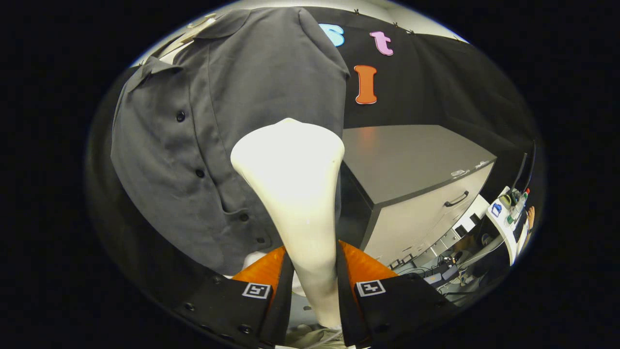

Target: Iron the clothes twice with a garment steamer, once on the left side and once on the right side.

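A dark grey button-up shirt [213, 145] hangs against the booth wall. Beside the shirt stands a grey cabinet [416, 184] with drawer handles. A white garment steamer [295, 194] rises in front of the shirt's lower half, its wide head against the fabric. The gripper [314, 271] clamps both fingers on the steamer's neck.
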`<state>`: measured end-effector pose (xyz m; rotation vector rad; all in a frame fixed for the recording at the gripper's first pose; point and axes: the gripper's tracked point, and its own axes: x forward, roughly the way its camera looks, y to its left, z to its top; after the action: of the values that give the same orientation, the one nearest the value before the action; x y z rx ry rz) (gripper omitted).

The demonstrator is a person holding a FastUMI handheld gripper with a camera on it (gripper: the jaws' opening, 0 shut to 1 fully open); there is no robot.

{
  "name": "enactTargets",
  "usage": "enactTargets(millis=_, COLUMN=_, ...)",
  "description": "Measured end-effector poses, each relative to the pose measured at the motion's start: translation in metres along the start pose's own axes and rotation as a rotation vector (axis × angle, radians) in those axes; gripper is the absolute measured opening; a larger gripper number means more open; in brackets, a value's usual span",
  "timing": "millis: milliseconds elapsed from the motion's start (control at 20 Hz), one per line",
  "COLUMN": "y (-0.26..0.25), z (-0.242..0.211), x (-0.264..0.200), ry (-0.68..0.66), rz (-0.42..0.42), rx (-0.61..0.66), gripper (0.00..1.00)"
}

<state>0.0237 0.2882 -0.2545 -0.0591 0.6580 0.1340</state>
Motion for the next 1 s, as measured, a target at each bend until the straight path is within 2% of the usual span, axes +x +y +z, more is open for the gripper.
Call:
enactTargets(millis=550, y=0.061, z=0.071, x=-0.042, ry=-0.153, rz=0.062, rx=-0.014, gripper=0.50)
enactTargets(millis=1000, y=0.120, z=0.101, x=-0.058, ry=-0.242, rz=0.142, rx=-0.072, gripper=0.50)
